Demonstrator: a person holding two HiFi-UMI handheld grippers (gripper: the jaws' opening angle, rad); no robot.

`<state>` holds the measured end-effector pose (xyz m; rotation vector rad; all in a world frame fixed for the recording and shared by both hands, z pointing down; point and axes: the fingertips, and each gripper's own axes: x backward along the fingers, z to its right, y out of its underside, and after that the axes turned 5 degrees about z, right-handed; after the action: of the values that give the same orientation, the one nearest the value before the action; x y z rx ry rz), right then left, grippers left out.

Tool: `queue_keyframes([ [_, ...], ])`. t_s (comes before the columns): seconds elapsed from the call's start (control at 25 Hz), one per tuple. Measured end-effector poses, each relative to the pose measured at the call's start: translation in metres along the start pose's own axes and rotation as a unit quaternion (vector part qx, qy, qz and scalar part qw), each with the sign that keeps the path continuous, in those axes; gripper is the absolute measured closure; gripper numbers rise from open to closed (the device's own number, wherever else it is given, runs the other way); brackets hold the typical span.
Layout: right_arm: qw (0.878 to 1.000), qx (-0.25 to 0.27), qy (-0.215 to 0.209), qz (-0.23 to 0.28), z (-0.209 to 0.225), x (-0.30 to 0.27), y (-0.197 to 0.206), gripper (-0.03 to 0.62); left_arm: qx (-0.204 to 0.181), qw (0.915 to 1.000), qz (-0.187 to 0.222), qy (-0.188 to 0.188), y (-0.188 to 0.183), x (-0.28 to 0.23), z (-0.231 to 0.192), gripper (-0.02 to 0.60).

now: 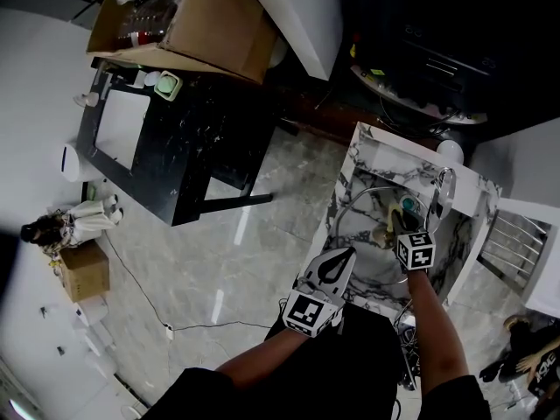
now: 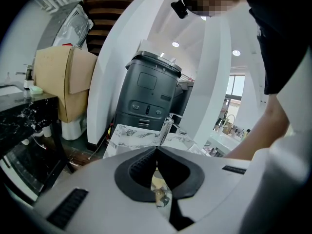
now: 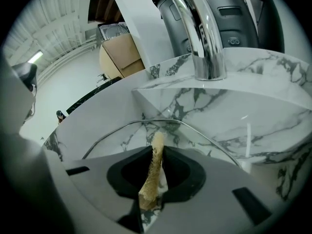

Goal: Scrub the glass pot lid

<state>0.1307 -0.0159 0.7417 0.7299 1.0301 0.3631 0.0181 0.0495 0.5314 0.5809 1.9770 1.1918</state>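
Note:
The glass pot lid (image 1: 348,205) lies in the marble sink (image 1: 363,144); its metal rim (image 3: 161,122) arcs just beyond my right gripper's jaws. My right gripper (image 3: 157,148) is shut on a thin tan scrub pad (image 3: 152,172), which stands on edge against the lid. In the head view the right gripper (image 1: 395,221) reaches down into the basin. My left gripper (image 1: 350,254) hovers at the sink's near edge, above the floor side. Its jaws (image 2: 157,148) meet at the tips with nothing held between them.
A chrome faucet (image 3: 201,33) rises at the sink's back edge, and a dark grey machine (image 2: 148,94) stands behind it. To the left are a black table (image 1: 175,138) and a large cardboard box (image 1: 210,24). A wire rack (image 1: 512,239) sits right of the sink.

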Motion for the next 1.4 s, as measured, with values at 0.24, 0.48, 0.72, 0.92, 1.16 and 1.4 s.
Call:
queue_keyframes([
  [0.24,1.000,-0.007,0.011,0.003,0.007,0.004,0.001,0.537,-0.001,1.0000,0.002,0.006,-0.001,-0.002,0.007,0.565],
  [0.48,1.000,-0.008,0.023,0.002,0.013,0.009,0.001,0.537,-0.001,1.0000,0.001,0.008,0.002,0.000,0.010,0.565],
  [0.72,0.999,-0.001,0.033,-0.003,0.019,0.016,0.003,0.537,0.015,0.9999,0.001,-0.006,0.006,0.005,0.004,0.565],
  [0.92,0.999,-0.002,0.044,-0.011,0.023,0.021,0.005,0.537,-0.003,1.0000,-0.004,0.001,0.007,0.007,0.010,0.566],
  [1.16,0.998,-0.003,0.057,-0.013,0.029,0.027,0.008,0.537,0.018,0.9994,-0.003,0.029,0.006,0.002,0.030,0.566],
  [1.4,0.997,-0.016,0.076,-0.013,0.034,0.034,0.012,0.537,0.017,0.9990,0.000,0.042,0.007,0.002,0.042,0.565],
])
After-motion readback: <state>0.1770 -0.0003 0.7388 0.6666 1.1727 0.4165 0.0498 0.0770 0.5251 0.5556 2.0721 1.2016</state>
